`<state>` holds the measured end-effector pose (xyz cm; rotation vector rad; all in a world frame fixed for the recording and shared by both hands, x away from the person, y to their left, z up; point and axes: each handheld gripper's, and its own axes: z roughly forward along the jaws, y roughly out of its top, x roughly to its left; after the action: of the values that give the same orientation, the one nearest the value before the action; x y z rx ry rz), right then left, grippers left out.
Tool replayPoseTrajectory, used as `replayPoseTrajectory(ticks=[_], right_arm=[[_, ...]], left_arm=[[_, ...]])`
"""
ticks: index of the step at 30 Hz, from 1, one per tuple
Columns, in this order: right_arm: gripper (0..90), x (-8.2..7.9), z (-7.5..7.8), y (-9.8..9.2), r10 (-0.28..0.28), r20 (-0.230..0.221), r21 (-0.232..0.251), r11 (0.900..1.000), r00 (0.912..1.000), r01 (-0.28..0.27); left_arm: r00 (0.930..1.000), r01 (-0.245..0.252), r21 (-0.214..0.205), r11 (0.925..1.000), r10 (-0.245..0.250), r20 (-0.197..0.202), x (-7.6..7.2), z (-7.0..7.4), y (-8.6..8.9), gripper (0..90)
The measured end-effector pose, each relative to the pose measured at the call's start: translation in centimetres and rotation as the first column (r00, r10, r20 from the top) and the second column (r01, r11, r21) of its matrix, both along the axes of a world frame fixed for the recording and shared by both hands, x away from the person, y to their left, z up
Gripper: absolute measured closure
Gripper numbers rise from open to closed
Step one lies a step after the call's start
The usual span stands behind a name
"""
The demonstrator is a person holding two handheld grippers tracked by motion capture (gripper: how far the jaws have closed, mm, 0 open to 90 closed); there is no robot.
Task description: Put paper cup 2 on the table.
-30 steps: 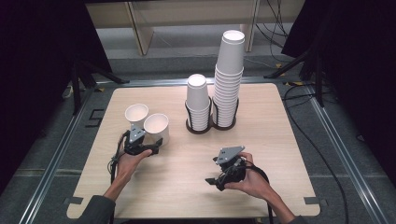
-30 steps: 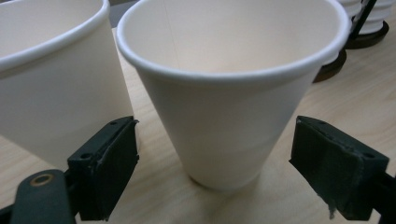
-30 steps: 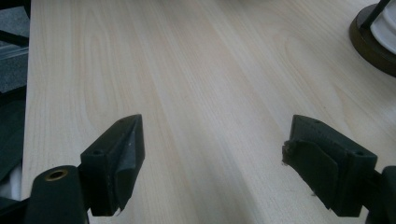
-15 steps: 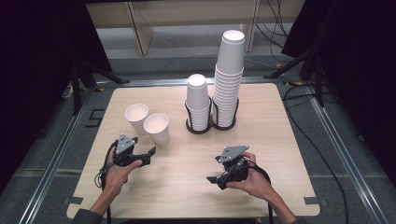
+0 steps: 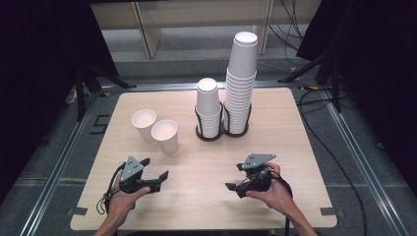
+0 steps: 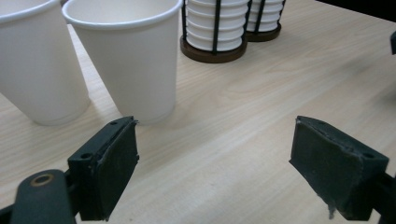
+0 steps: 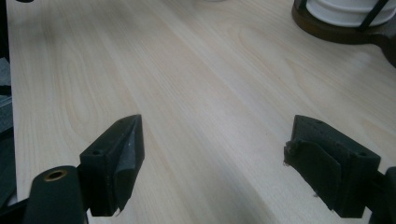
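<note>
Pulled back from the two loose paper cups since a second ago, the left gripper [image 5: 155,167] now sits near the person's edge of the wooden table [image 5: 201,201]. The right gripper [image 5: 235,177] has shifted only slightly. The high view shows both cups upright and just beside each other at the table's left, the nearer cup [image 5: 164,135] in front of the farther cup [image 5: 144,124]. Behind them are a short cup stack [image 5: 208,103] and a tall cup stack [image 5: 242,73] in a dark wire holder [image 5: 211,136].

The left gripper view shows its jaws spread wide over bare wood (nothing between them), the nearer cup just ahead. The right gripper view likewise shows parted, empty jaws, with the holder's base at the upper right corner.
</note>
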<state>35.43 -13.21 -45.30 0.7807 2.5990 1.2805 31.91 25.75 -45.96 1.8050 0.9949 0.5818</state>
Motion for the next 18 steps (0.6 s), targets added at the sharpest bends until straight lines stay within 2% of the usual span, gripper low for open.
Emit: replayPoseTrajectory(ticks=[7,8,10,11,13,16,17,18], right_arm=[[19.3,-0.8,-0.3,-1.1,-0.028,-0.015,0.019,0.9994,0.9995,0.028],[19.2,-1.0,-0.3,-1.3,-0.031,-0.011,0.026,0.9992,0.9995,0.032],[19.0,-1.2,-0.5,-1.5,-0.031,-0.003,0.021,0.9993,0.9995,0.031],[18.8,-1.5,-0.6,-1.6,-0.036,-0.013,0.026,0.9990,0.9993,0.037],[18.6,-1.8,-0.7,-1.8,-0.033,-0.012,0.025,0.9991,0.9994,0.033],[17.4,-2.3,-0.9,-2.1,-0.037,-0.010,0.023,0.9990,0.9993,0.037],[17.4,-2.4,-0.9,-2.2,-0.037,-0.015,0.026,0.9990,0.9992,0.037],[17.4,-2.6,-0.9,-2.3,-0.038,-0.019,0.027,0.9989,0.9991,0.039]], left_arm=[[0.9999,0.000,-0.020,0.9998,0.000,0.012,-1.5,-0.3,0.5,14.3],[0.9998,0.004,-0.036,0.9993,-0.003,0.022,-1.6,-0.5,0.4,14.3],[0.9998,0.012,-0.025,0.9996,-0.011,0.015,-2.0,-0.5,0.5,14.3],[0.9999,0.009,-0.025,0.9996,-0.008,0.009,-2.2,-0.4,0.4,14.3],[0.9995,0.027,-0.038,0.9989,-0.026,0.018,-2.6,-0.7,0.3,14.3],[0.9989,0.046,-0.018,0.9988,-0.046,0.012,-3.1,-1.0,0.1,14.3],[0.9986,0.051,-0.037,0.9980,-0.050,0.017,-3.1,-1.1,-0.1,14.3],[0.9982,0.057,-0.032,0.9978,-0.057,0.019,-3.1,-1.1,-0.1,14.3]])
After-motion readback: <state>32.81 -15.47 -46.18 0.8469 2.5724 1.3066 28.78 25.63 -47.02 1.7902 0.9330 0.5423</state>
